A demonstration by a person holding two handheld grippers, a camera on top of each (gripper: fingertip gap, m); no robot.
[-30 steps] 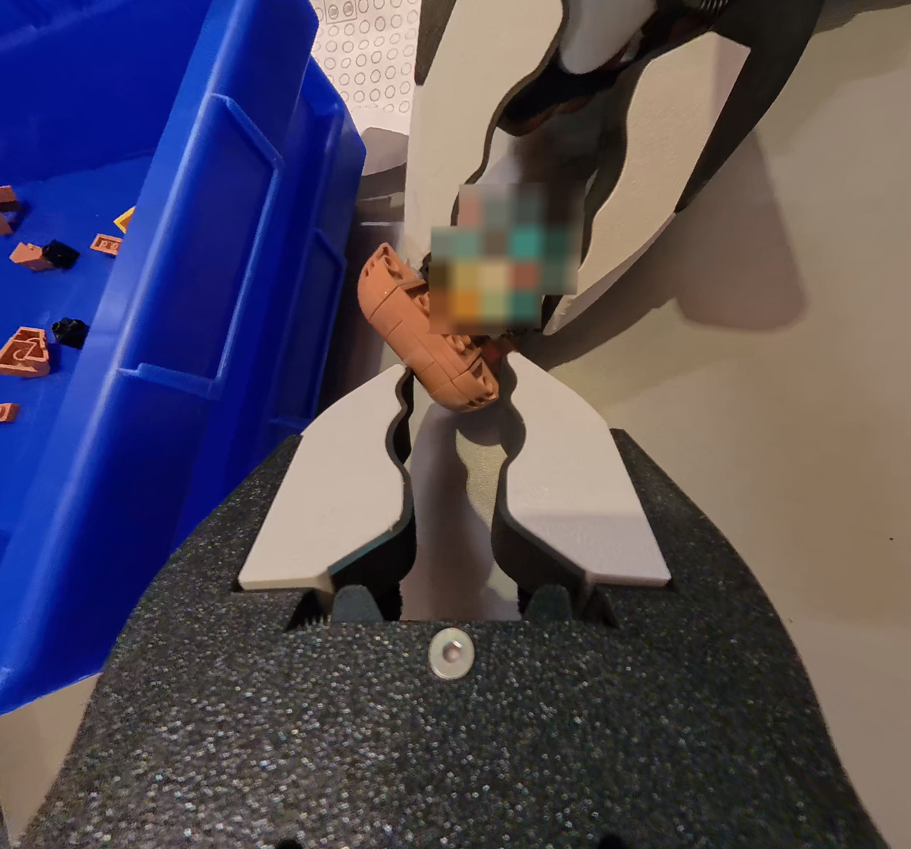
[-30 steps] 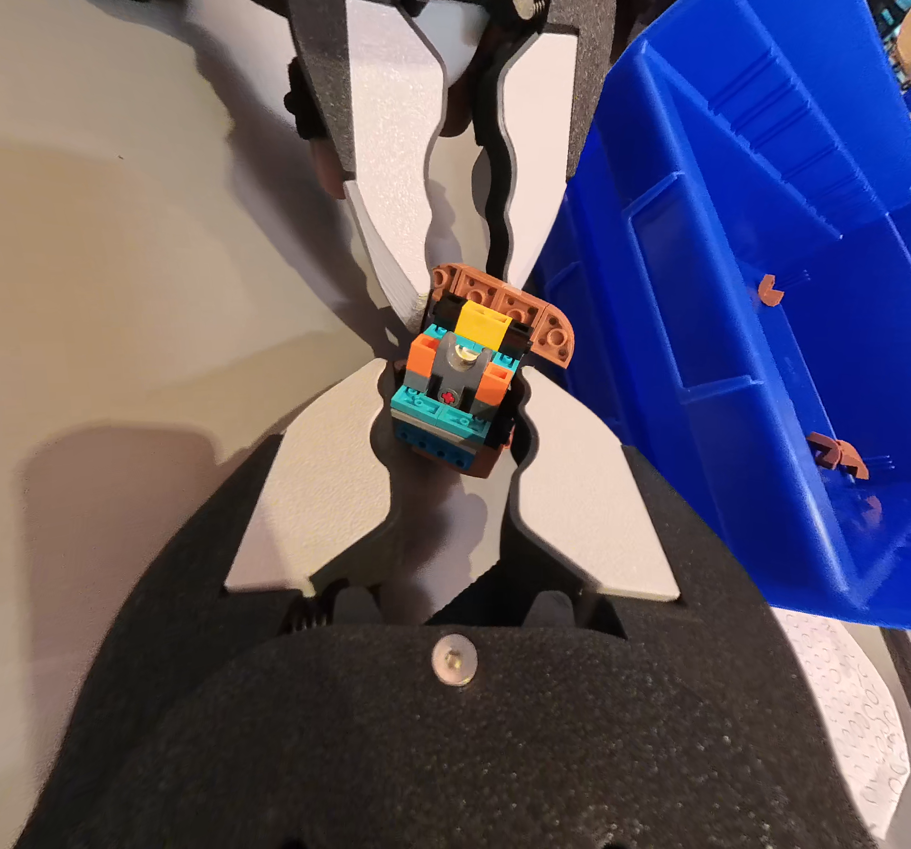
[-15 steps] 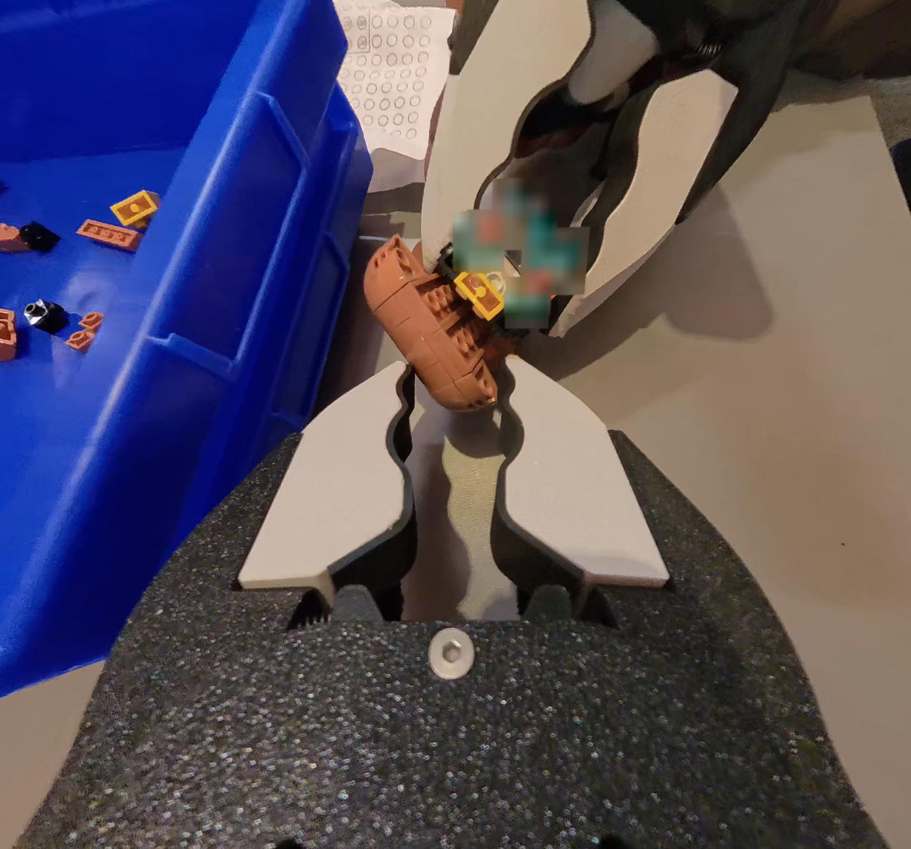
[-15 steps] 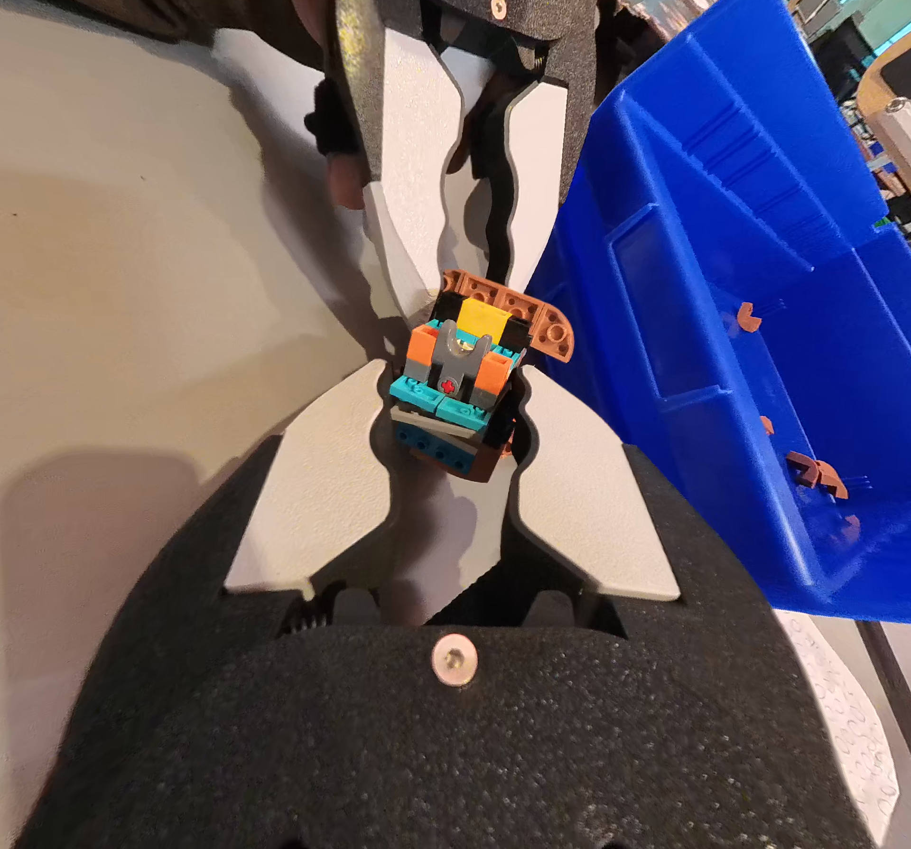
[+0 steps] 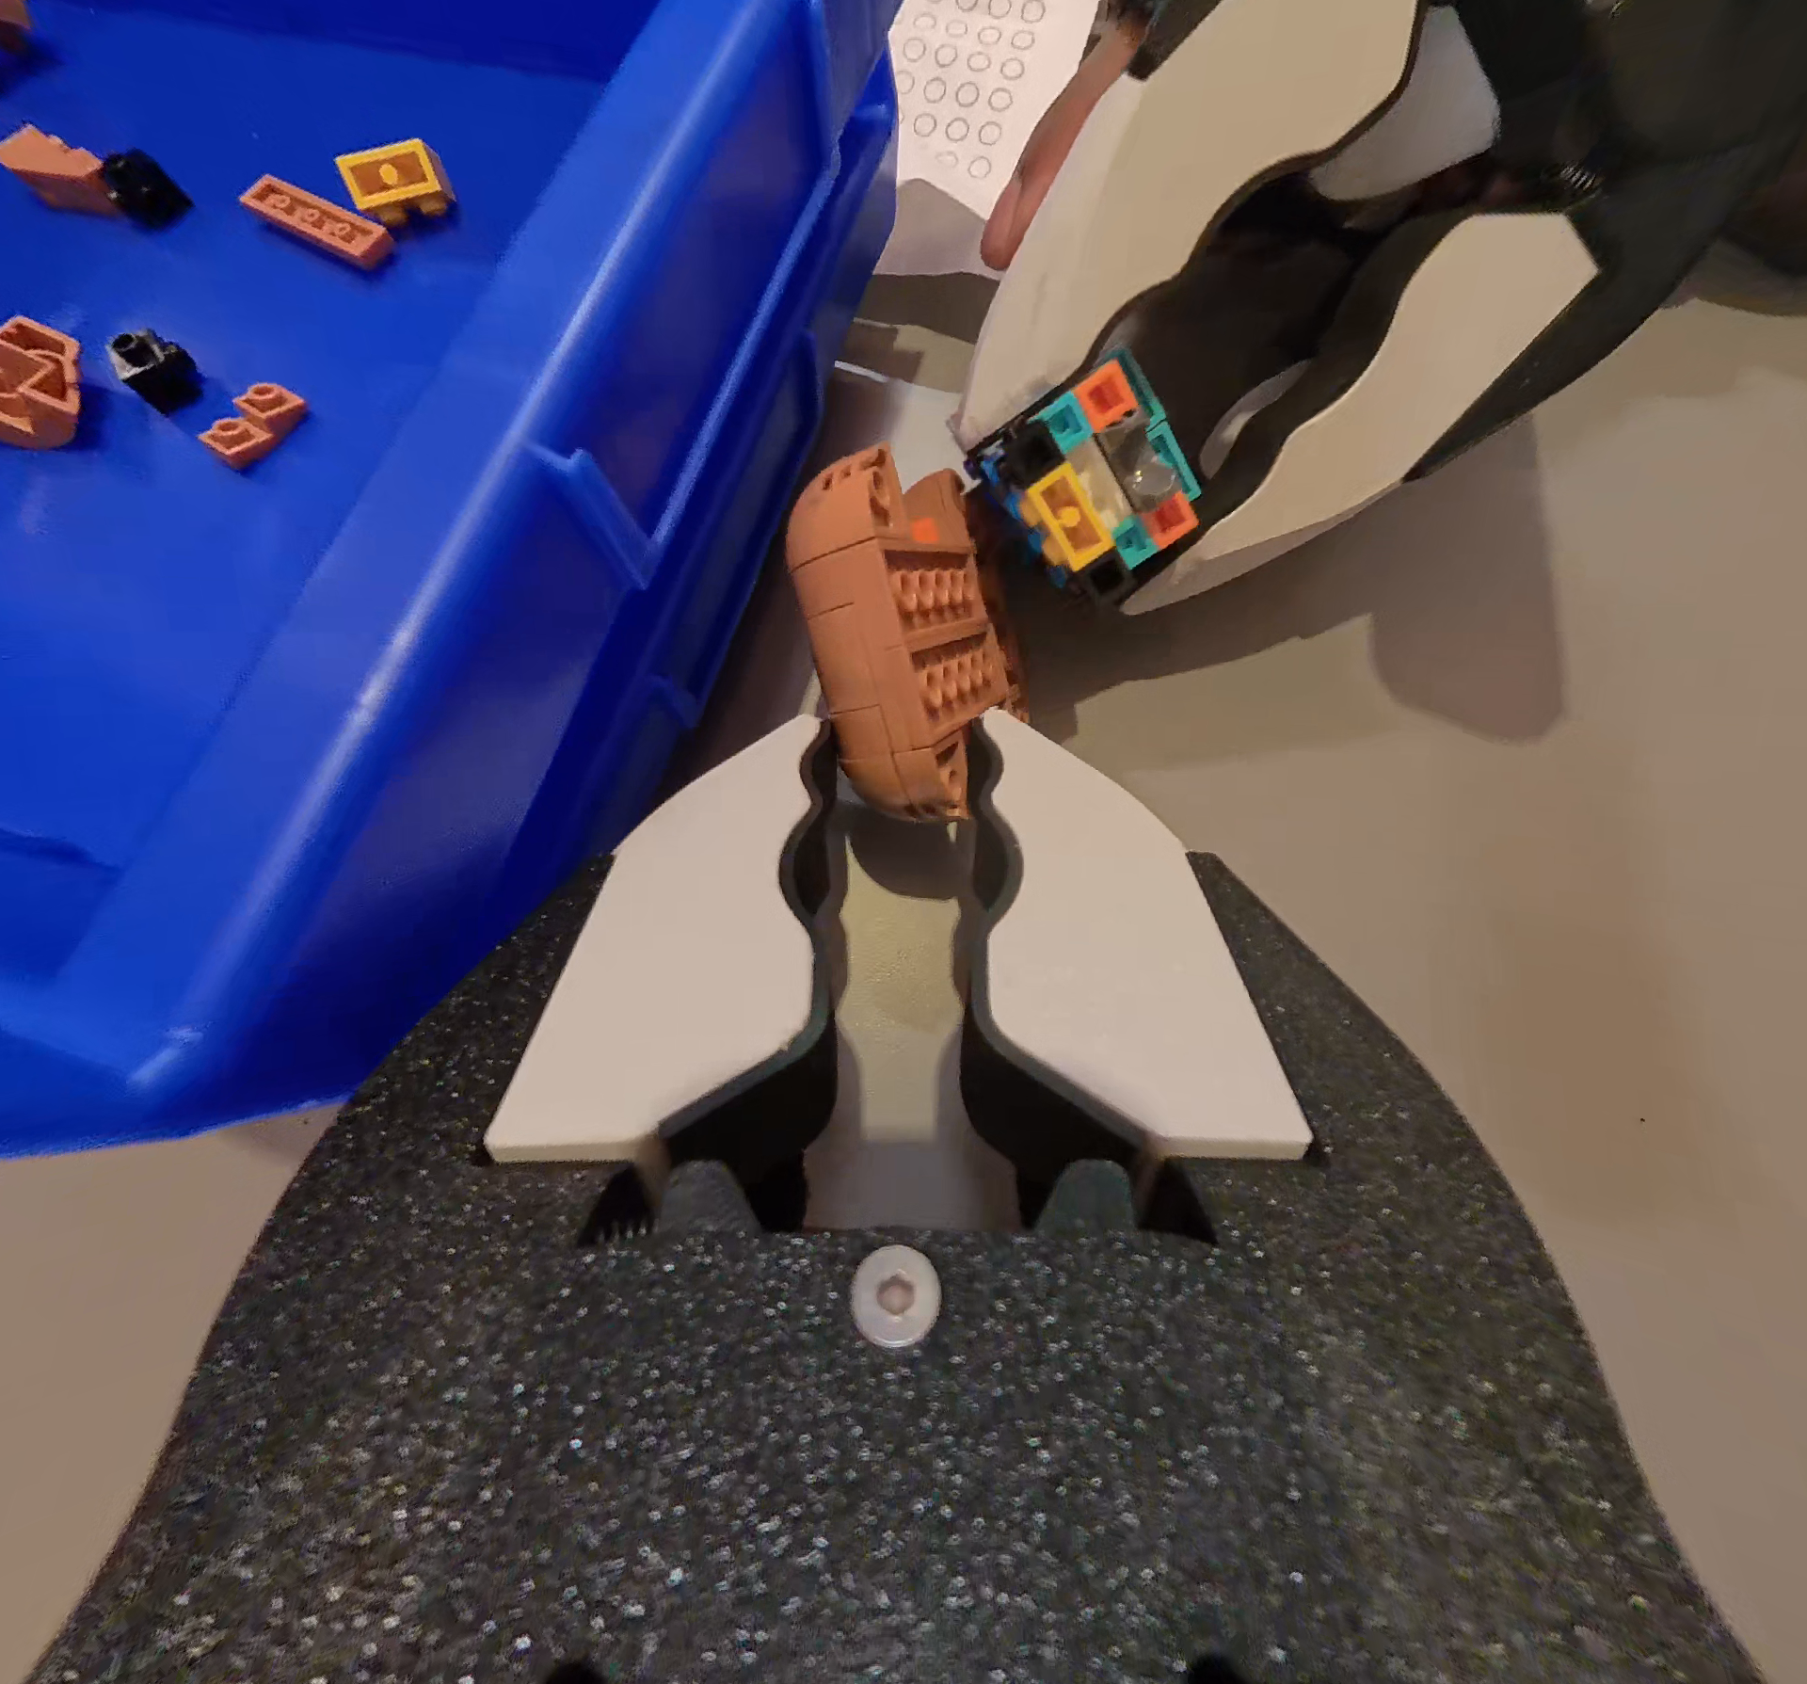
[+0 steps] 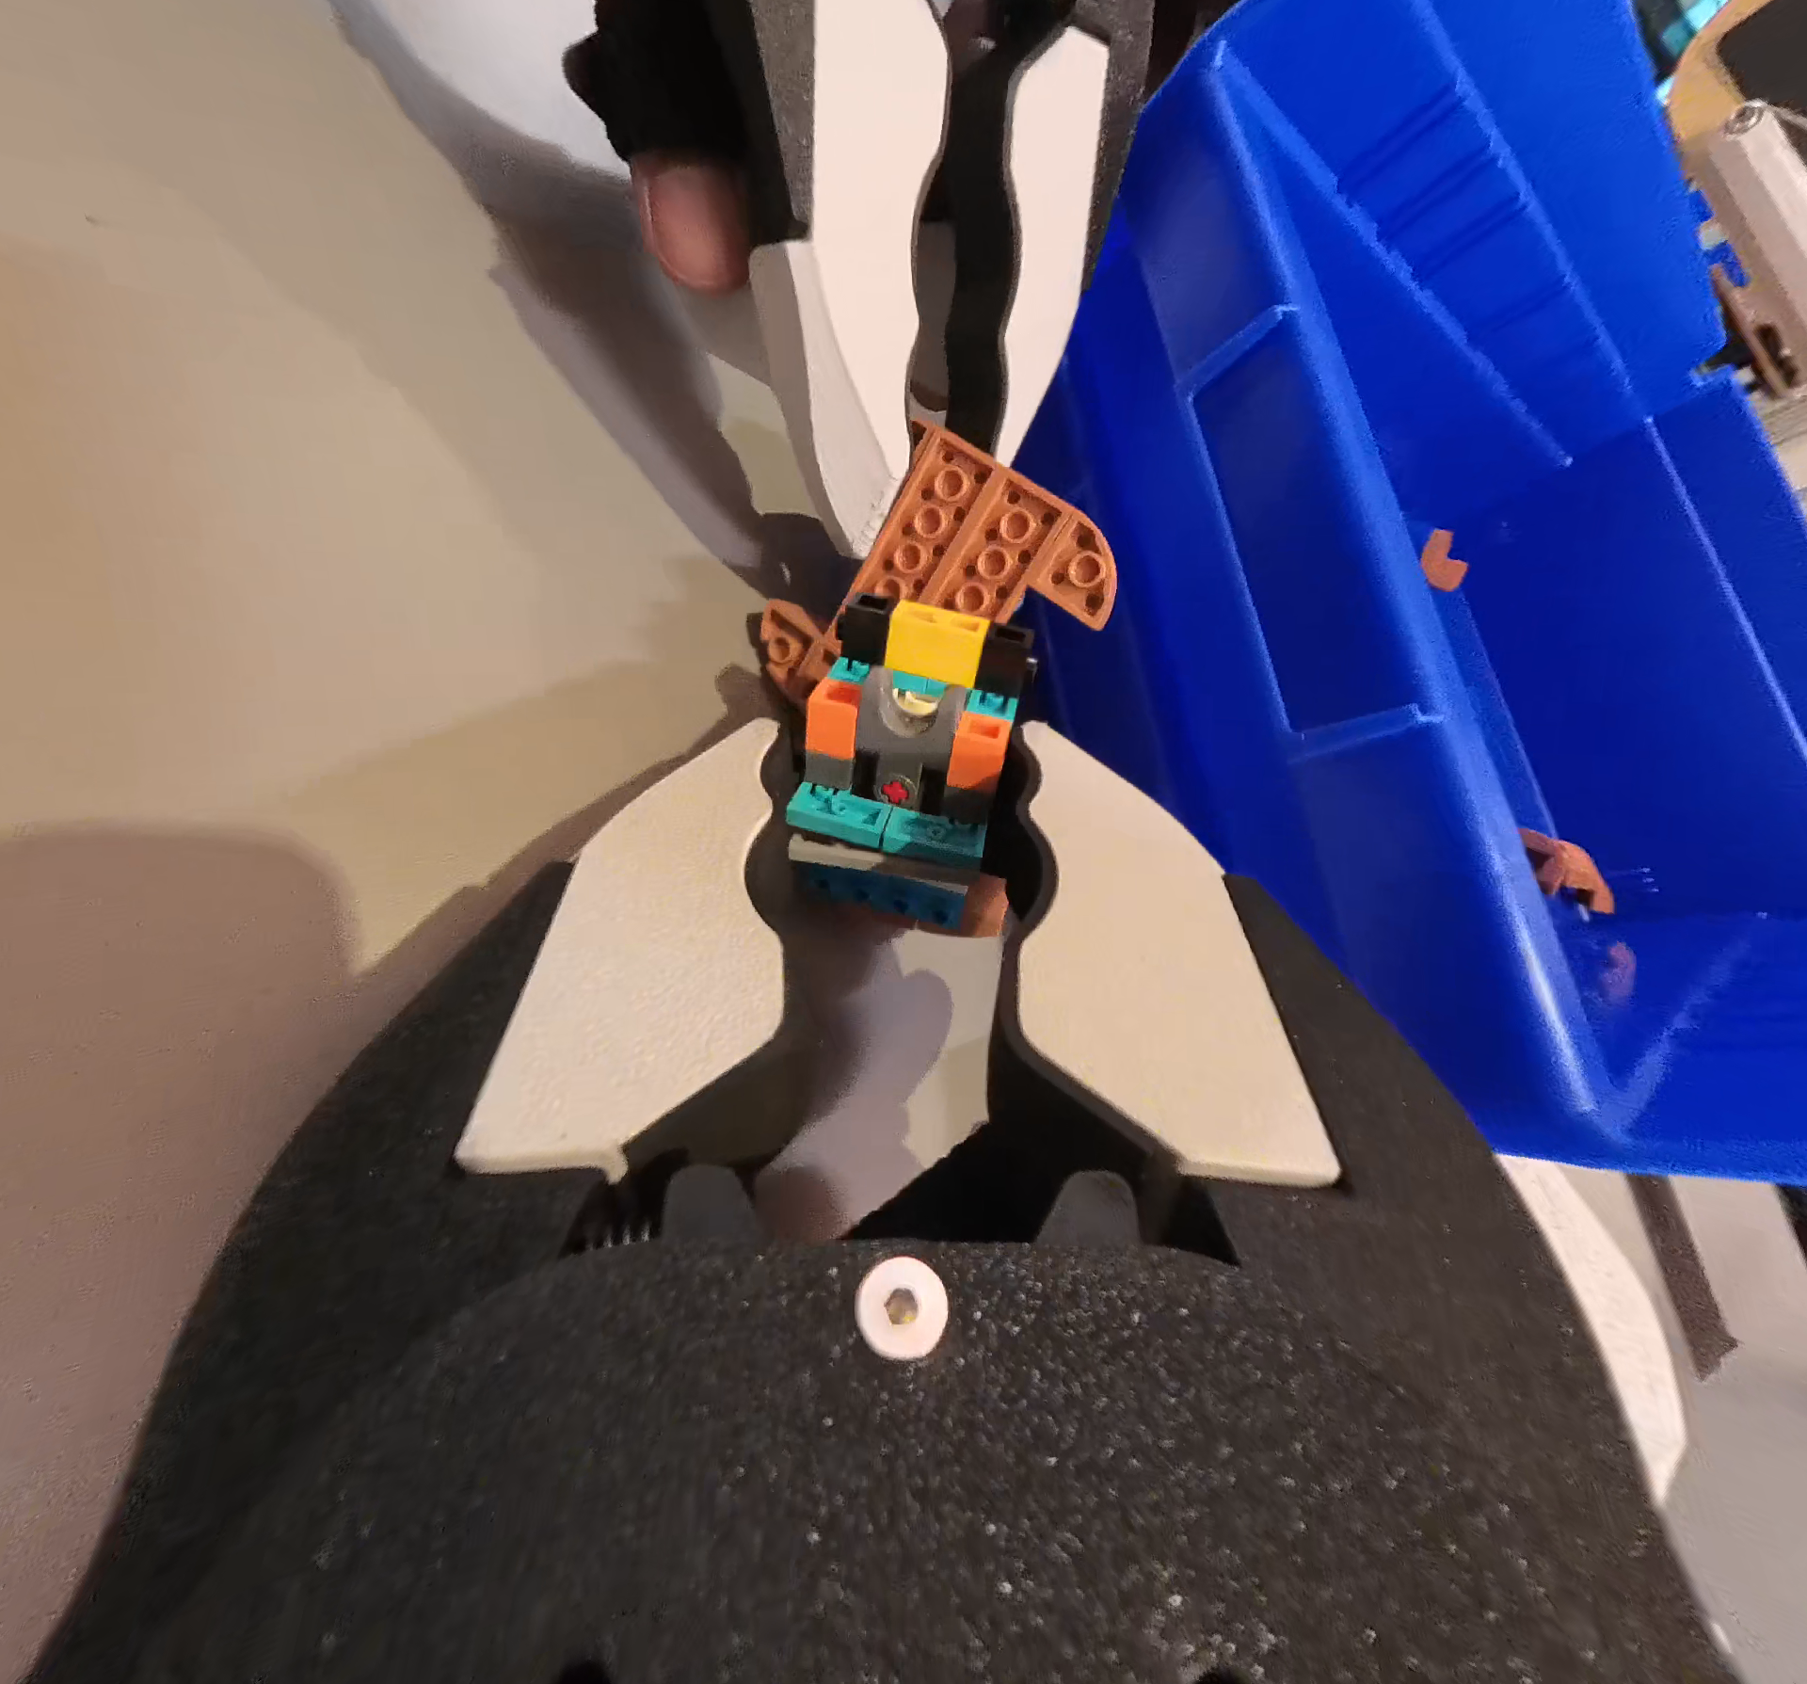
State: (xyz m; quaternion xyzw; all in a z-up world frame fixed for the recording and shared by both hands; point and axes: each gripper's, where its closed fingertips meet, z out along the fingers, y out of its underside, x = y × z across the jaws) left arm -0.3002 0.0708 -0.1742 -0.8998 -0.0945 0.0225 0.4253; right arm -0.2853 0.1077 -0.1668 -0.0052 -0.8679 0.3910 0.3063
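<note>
Beside the glossy blue bin [image 5: 548, 503], left gripper [image 5: 904, 737] jaws pinching a studded brown plate [image 5: 900, 630], right gripper [image 6: 904, 786] jaws clamping a multicoloured brick block [image 6: 895, 757] (parts touching).

brown brick-built curved plate piece [image 5: 900, 640] clamped at the left gripper [image 5: 904, 747] tips, tilted, multicoloured brick block [image 6: 900, 757] pinched between the right gripper [image 6: 900, 816] fingers, the two pieces meeting at an edge
</note>
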